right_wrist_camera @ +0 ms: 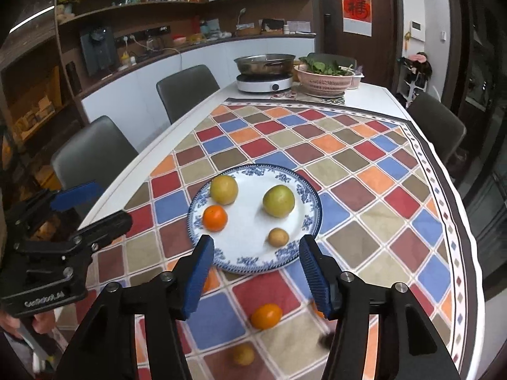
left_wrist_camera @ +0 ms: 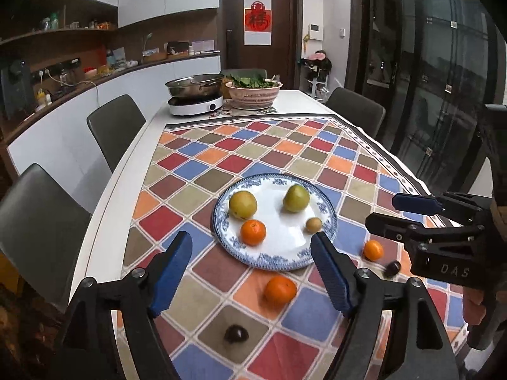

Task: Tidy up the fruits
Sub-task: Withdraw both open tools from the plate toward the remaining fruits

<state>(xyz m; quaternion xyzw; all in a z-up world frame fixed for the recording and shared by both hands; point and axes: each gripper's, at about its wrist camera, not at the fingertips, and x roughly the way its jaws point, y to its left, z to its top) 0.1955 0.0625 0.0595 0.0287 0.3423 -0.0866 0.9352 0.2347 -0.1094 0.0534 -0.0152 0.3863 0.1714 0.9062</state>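
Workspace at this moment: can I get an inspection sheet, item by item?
Surface: white table under a checked cloth.
Job's things: plate holds two green fruits, an orange and a small brown fruit; two oranges and two dark fruits lie loose on the cloth.
Clutter: cooker with pan, basket of greens.
Grippers: left gripper and right gripper, jaws open, empty.
Cables: one on the counter.
Surroundings: chairs, shelves, door.

"DAS" on the right gripper (left_wrist_camera: 412,213) body, red character, seemingly "福", on door poster (left_wrist_camera: 257,20)
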